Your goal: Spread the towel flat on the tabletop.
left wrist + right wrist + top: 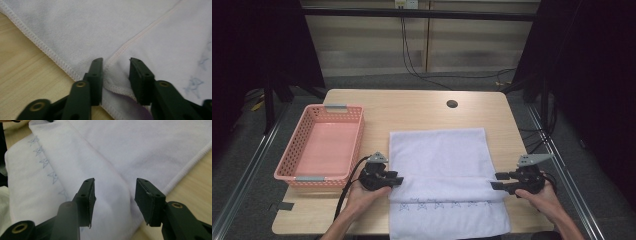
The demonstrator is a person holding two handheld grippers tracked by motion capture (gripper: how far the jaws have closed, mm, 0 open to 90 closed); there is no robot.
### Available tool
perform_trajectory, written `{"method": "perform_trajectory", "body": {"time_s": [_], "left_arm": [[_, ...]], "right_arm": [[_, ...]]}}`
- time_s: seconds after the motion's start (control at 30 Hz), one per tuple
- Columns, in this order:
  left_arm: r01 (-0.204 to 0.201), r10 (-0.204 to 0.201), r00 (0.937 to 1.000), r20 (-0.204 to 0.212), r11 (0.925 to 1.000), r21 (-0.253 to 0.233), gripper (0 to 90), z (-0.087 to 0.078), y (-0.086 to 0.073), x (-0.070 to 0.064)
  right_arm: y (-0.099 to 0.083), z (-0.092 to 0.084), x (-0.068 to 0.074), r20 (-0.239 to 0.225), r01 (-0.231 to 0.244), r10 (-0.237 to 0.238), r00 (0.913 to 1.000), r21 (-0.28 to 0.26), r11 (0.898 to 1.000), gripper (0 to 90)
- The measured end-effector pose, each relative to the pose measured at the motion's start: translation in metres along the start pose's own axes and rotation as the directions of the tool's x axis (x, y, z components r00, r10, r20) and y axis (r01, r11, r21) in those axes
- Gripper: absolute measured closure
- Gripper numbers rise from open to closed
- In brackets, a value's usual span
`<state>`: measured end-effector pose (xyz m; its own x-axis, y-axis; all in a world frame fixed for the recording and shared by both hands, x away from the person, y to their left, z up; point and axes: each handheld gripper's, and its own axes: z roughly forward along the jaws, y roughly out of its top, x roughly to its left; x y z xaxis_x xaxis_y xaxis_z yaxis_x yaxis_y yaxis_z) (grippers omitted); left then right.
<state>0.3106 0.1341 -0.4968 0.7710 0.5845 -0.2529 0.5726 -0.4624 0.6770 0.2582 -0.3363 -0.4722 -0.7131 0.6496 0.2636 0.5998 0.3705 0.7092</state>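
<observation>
one fold of the towel (439, 150) was laid; its ends sat between the parted, unclamped jaws of left gripper (398, 180) and right gripper (497, 181); the basket (352, 145) beside it was left unfilled.

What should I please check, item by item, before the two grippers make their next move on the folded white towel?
1. White towel lies flat on the wooden table: ok.
2. Near flap folded over, row of blue stars facing up: ok.
3. Left gripper open, folded corner between the fingers: ok.
4. Right gripper open over the fold's other end: ok.
5. Pink plastic basket clear of the towel: ok.
6. Fold edges aligned: cannot tell.
</observation>
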Motion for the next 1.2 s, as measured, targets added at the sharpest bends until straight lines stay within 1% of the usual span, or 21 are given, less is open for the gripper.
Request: {"method": "perform_trajectory", "body": {"time_s": [0.03, 0.07, 0.13, 0.27, 0.3, 0.33, 0.37, 0.4, 0.43, 0.5, 0.53, 0.6, 0.67, 0.77, 0.8, 0.9, 0.97, 1.0, 1.03, 1.13, 1.2], "left_arm": [[0.0, 0.0, 1.0, 0.0, 1.0, 0.0, 70.2, 0.0, 0.0, 0.0], [-0.032, 0.032, 0.9994, 0.01, 0.9995, 0.002, 77.2, 0.0, -0.001, 0.0], [-0.027, 0.027, 0.9993, 0.027, 0.9996, 0.001, 84.1, -0.001, -0.001, 0.001], [-0.018, 0.02, 0.9982, 0.057, 0.9993, -0.033, 86.1, -0.005, -0.002, 0.001], [-0.011, 0.015, 0.9973, 0.072, 0.9987, -0.05, 86.1, -0.008, -0.001, 0.001], [-0.011, 0.015, 0.9973, 0.072, 0.9987, -0.05, 86.1, -0.008, -0.001, 0.001], [-0.009, 0.015, 0.996, 0.088, 0.9968, -0.079, 86.1, -0.014, -0.001, -0.001], [-0.009, 0.018, 0.9954, 0.094, 0.9955, -0.094, 86.1, -0.017, -0.001, -0.004], [-0.013, 0.023, 0.9947, 0.1, 0.994, -0.109, 86.1, -0.02, -0.002, -0.006], [-0.016, 0.032, 0.9928, 0.115, 0.9907, -0.135, 86.1, -0.028, -0.003, -0.011], [-0.025, 0.042, 0.9924, 0.116, 0.9892, -0.144, 86.1, -0.033, -0.003, -0.015], [-0.029, 0.051, 0.99, 0.131, 0.986, -0.164, 86.1, -0.04, -0.005, -0.021], [-0.057, 0.082, 0.9868, 0.139, 0.983, -0.174, 86.1, -0.05, -0.011, -0.031], [-0.072, 0.099, 0.984, 0.148, 0.9815, -0.177, 86.0, -0.054, -0.017, -0.038], [-0.069, 0.093, 0.9843, 0.15, 0.9845, -0.161, 85.9, -0.052, -0.021, -0.038], [-0.057, 0.077, 0.9869, 0.142, 0.9886, -0.139, 85.9, -0.046, -0.023, -0.033], [-0.057, 0.077, 0.9868, 0.143, 0.9892, -0.135, 85.9, -0.045, -0.023, -0.032], [-0.049, 0.067, 0.9884, 0.136, 0.9904, -0.13, 85.8, -0.043, -0.023, -0.029], [-0.038, 0.056, 0.9889, 0.138, 0.9908, -0.13, 85.8, -0.043, -0.023, -0.028], [-0.035, 0.054, 0.9886, 0.14, 0.9905, -0.133, 85.7, -0.043, -0.023, -0.026], [-0.029, 0.048, 0.9892, 0.139, 0.9904, -0.135, 85.6, -0.043, -0.023, -0.028]], "right_arm": [[0.0, 0.0, 0.0, 0.0, 0.0, 0.0, 1.0, 0.0, 1.0, 51.0], [0.008, 0.01, -0.004, -0.001, 0.005, -0.005, 1.0, 0.015, 1.0, 51.0], [0.014, 0.021, -0.009, -0.004, 0.013, -0.013, 0.9999, 0.038, 0.999, 51.1], [0.021, 0.044, -0.017, -0.012, 0.0, 0.001, 0.9999, 0.1, 0.995, 53.9], [0.021, 0.047, -0.018, -0.02, 0.003, -0.001, 0.9998, 0.107, 0.994, 58.2], [0.021, 0.047, -0.018, -0.02, 0.003, -0.001, 0.9998, 0.107, 0.994, 58.2], [0.021, 0.048, -0.015, -0.04, 0.018, -0.013, 0.9991, 0.117, 0.993, 71.6], [0.02, 0.047, -0.013, -0.064, 0.027, -0.02, 0.9978, 0.114, 0.993, 75.9], [0.02, 0.044, -0.011, -0.061, 0.031, -0.024, 0.9979, 0.112, 0.993, 80.3], [0.019, 0.036, -0.007, -0.08, 0.043, -0.036, 0.9961, 0.078, 0.996, 89.0], [0.018, 0.029, -0.003, -0.09, 0.048, -0.043, 0.995, 0.049, 0.998, 90.0], [0.018, 0.016, 0.004, -0.098, 0.052, -0.05, 0.9939, 0.011, 0.999, 90.0], [0.015, 0.004, 0.013, -0.104, 0.056, -0.057, 0.9929, -0.018, 0.998, 90.0], [0.011, -0.005, 0.022, -0.109, 0.075, -0.078, 0.991, -0.031, 0.997, 90.0], [0.011, -0.002, 0.022, -0.082, 0.074, -0.076, 0.9937, -0.027, 0.997, 77.8], [0.016, 0.017, 0.008, -0.047, 0.048, -0.048, 0.9977, 0.003, 0.999, 66.1], [0.018, 0.025, 0.001, -0.047, 0.04, -0.039, 0.9981, 0.023, 0.999, 64.7], [0.02, 0.037, -0.007, 0.0, 0.034, -0.034, 0.9994, 0.085, 0.996, 61.1], [0.019, 0.04, -0.01, -0.01, 0.03, -0.029, 0.9995, 0.099, 0.995, 61.8], [0.014, 0.044, -0.008, 0.005, 0.039, -0.039, 0.9992, 0.122, 0.992, 60.2], [0.013, 0.04, -0.005, -0.008, 0.047, -0.046, 0.9989, 0.134, 0.99, 63.7]]}}
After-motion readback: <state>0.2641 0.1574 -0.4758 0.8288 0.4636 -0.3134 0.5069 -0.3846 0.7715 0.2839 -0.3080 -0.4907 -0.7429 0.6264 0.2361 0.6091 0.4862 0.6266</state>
